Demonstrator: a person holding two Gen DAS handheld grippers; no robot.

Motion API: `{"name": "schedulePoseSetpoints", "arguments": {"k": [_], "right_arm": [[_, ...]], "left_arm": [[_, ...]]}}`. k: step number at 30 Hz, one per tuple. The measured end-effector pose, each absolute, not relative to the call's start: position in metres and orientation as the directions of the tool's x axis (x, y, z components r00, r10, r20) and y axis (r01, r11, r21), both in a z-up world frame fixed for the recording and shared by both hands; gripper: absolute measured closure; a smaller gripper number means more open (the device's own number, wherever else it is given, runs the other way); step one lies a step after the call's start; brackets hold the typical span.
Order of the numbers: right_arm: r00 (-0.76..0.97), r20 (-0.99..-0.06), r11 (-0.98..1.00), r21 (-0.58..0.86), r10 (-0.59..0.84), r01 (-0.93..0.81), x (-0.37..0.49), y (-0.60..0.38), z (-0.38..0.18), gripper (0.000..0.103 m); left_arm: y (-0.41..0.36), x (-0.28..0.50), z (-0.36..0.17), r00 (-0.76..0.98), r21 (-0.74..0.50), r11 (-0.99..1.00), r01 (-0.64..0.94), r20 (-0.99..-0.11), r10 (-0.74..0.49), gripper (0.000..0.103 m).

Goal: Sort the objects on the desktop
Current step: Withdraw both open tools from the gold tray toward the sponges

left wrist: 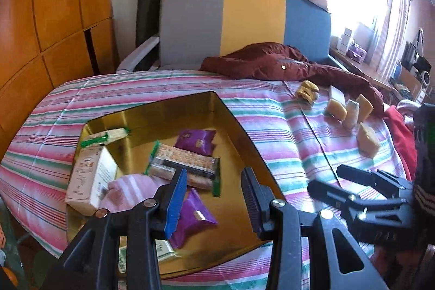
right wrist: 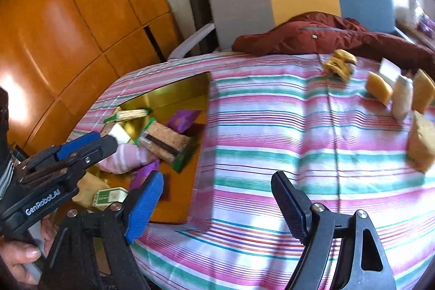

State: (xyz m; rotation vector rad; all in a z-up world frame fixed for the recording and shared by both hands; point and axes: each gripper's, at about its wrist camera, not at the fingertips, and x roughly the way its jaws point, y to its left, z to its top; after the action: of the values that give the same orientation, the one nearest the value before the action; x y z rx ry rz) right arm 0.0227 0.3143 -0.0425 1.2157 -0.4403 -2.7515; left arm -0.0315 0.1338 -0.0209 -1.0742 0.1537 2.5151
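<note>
A gold tin [left wrist: 195, 110] [right wrist: 174, 97] lies on the striped cloth and holds purple snack packets [left wrist: 194, 142], a cracker pack [left wrist: 187, 162], a white box [left wrist: 89, 178] and a pink cloth [left wrist: 130, 189]. My left gripper [left wrist: 214, 195] is open and empty, hovering over the tin. It also shows in the right wrist view [right wrist: 100, 142]. My right gripper [right wrist: 217, 205] is open and empty above the cloth beside the tin, and shows in the left wrist view [left wrist: 331, 178]. Several yellow wrapped cakes [left wrist: 350, 109] [right wrist: 399, 97] and a yellow snack bundle [left wrist: 308, 90] [right wrist: 339, 64] lie at the far right.
A dark red jacket [left wrist: 272, 61] [right wrist: 326, 34] lies at the cloth's far edge before a grey, yellow and blue chair [left wrist: 244, 21]. An orange wooden cabinet [left wrist: 49, 18] stands left. A cluttered shelf [left wrist: 407, 67] sits at the right by the window.
</note>
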Motion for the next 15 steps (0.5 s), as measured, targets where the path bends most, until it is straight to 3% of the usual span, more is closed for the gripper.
{"name": "schedulePoseSetpoints", "arguments": {"k": [15], "right_arm": [[-0.632,-0.771,-0.912,0.310,-0.076,-0.269,0.037,0.410,-0.056,0.018]], "left_arm": [[0.169,-0.021,-0.032,-0.561,-0.059,-0.865,-0.499,-0.739,0.374,0.062]]}}
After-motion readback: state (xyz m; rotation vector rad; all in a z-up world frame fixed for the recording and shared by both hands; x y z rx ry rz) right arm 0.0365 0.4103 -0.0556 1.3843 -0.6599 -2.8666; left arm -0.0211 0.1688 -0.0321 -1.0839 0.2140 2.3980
